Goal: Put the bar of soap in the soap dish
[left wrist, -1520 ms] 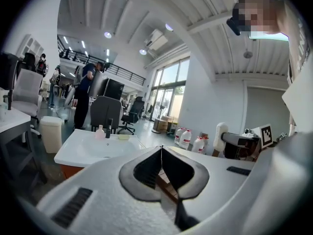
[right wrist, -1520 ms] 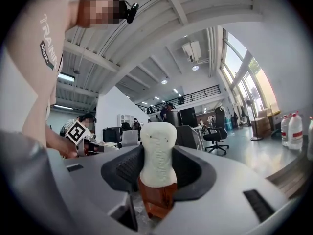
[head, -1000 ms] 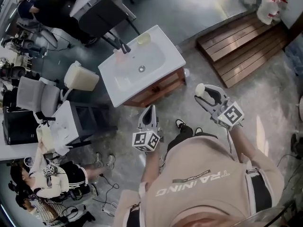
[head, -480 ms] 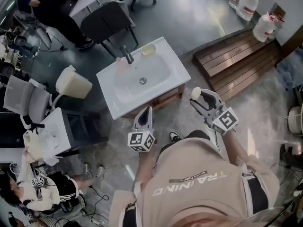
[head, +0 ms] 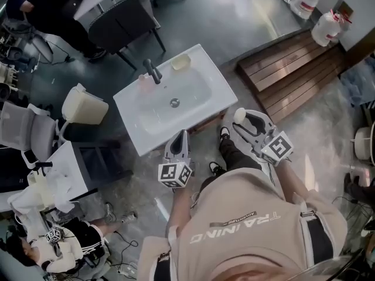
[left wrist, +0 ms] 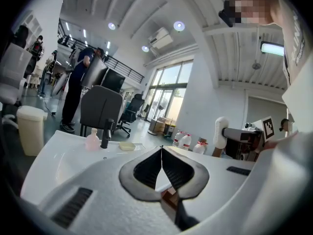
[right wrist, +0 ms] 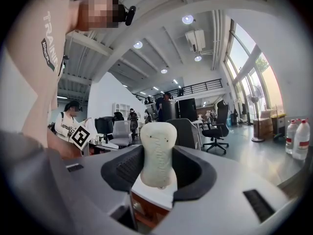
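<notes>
The pale bar of soap (head: 239,115) stands upright between the jaws of my right gripper (head: 242,120), which is shut on it, just off the white sink's (head: 218,75) right front corner. In the right gripper view the soap (right wrist: 158,153) fills the gap of the right gripper (right wrist: 158,166). My left gripper (head: 181,138) is shut and empty, its tip over the sink's front edge. The yellowish soap dish (head: 180,62) sits at the sink's back rim, right of the black faucet (head: 153,71). From the left gripper (left wrist: 161,151) the soap dish (left wrist: 127,145) lies ahead.
A pink bottle (head: 144,82) stands left of the faucet. A beige bin (head: 84,105) is left of the sink, a dark chair (head: 122,23) behind it. A wooden platform (head: 287,57) with water jugs (head: 325,25) lies at the right. People sit at the lower left.
The sink has drawn nearer to both grippers and now lies just ahead of them. The right gripper keeps its hold on the soap; the left stays shut.
</notes>
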Available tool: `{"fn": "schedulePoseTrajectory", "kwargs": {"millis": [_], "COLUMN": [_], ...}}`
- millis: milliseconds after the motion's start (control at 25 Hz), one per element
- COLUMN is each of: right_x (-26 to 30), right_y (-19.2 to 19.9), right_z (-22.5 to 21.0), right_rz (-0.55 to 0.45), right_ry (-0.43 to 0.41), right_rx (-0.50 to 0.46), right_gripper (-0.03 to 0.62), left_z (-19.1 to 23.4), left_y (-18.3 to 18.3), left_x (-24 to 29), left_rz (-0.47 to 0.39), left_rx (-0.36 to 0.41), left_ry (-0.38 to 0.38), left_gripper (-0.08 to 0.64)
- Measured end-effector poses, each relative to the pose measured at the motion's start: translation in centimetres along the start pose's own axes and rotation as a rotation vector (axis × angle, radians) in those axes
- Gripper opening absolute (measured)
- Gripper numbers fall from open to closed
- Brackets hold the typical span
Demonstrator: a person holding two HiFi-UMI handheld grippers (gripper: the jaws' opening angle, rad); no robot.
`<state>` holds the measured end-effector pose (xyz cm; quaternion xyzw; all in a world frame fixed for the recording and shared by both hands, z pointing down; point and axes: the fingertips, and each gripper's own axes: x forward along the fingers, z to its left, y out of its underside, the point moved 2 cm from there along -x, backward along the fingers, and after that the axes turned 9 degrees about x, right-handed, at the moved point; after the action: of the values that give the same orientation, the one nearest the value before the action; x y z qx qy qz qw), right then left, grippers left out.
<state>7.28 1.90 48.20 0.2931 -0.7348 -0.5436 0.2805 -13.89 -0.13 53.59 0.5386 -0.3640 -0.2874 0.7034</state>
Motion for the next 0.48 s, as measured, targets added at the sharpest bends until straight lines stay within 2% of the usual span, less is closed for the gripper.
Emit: {"fn": "schedulePoseTrajectory", "kwargs": {"millis": [240, 480], "right_x": [4.9, 10.3], "right_y": [-1.4, -3.9], "right_z": [-5.6, -12.0], "right_rz": [-0.034, -0.056], "right_ry": [-0.063, -0.108], "right_rx": [0.013, -0.016], "right_gripper": [0.175, 0.175], "left_z": [3.7, 5.2], "left_y": [-2.5, -5.7], "left_x": [4.7, 10.7], "left_rz": [0.018, 0.016], "left_rx": [0.020, 0.086], "left_ry": [-0.087, -0.110], "left_gripper": [0.011, 0.011]}}
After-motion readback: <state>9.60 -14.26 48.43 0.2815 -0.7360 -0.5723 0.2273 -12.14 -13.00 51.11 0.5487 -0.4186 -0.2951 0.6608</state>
